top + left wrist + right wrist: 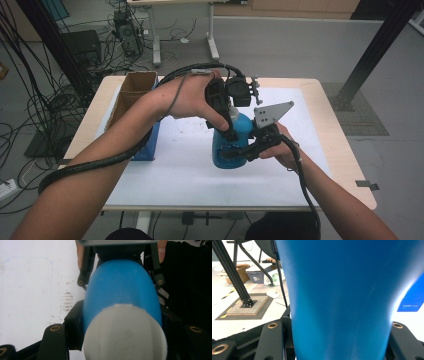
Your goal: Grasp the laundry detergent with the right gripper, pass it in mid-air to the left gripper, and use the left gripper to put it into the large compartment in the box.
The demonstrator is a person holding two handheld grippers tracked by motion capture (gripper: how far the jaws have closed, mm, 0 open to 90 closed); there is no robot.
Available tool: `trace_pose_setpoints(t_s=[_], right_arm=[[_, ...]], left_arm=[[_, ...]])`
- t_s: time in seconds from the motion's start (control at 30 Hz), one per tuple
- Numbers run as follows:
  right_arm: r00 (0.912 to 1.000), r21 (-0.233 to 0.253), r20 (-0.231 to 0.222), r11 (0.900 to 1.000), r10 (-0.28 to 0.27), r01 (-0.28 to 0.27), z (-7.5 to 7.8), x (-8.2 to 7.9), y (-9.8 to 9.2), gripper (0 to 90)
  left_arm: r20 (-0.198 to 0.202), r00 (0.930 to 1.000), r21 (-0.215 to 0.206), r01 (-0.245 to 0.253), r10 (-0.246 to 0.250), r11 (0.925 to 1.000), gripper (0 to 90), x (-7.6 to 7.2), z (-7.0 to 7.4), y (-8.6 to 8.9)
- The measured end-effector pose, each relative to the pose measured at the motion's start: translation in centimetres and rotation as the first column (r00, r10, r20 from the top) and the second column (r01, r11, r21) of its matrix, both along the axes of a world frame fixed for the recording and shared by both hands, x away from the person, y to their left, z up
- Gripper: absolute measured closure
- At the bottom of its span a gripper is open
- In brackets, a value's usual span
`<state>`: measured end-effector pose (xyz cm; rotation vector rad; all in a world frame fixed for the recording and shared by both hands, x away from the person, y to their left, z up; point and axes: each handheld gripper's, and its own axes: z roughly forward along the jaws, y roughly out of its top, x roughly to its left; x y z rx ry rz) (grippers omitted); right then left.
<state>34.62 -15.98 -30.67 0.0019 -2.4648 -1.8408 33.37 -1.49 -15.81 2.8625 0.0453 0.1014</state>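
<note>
Black left tongs [220, 112] pinch the white cap [125, 333] of the blue bottle [231, 145], likely to twist it. Right tongs [245, 149] clamp the bottle's body, steadying it upright on the white-covered bench [175, 180], near a cardboard box [131, 92].

A: Any writing you can actually read?

B: Not really. The blue box [410, 298] in the right gripper view has a couple of small white lines near its lower edge, too blurred to make out.

A: And the grey bin [259, 276] far back on the floor?

B: It has a small dark label, also illegible. The bottle [231, 142] shows no lettering.
</note>
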Motion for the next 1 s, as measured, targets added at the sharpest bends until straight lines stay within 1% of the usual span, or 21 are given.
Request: trace_pose_setpoints(t_s=[0.5, 0.67, 1.0], right_arm=[[1.0, -0.001, 0.0, 1.0, 0.006, -0.006, 0.03, -0.11, 0.11, 44.2], [1.0, 0.001, -0.002, 1.0, 0.007, -0.007, 0.04, -0.1, 0.12, 44.2], [1.0, -0.003, -0.002, 1.0, 0.008, -0.008, 0.02, -0.12, 0.12, 44.1]], left_arm=[[-0.002, 1.0, 0.018, -0.008, 0.008, 0.9998, 37.7, -0.19, 0.07, -0.08], [-0.001, 0.9999, 0.01, -0.011, 0.011, 0.9999, 37.7, -0.2, 0.07, -0.03], [-0.003, 0.9999, 0.016, -0.01, 0.01, 0.9998, 37.7, -0.19, 0.03, -0.08]])
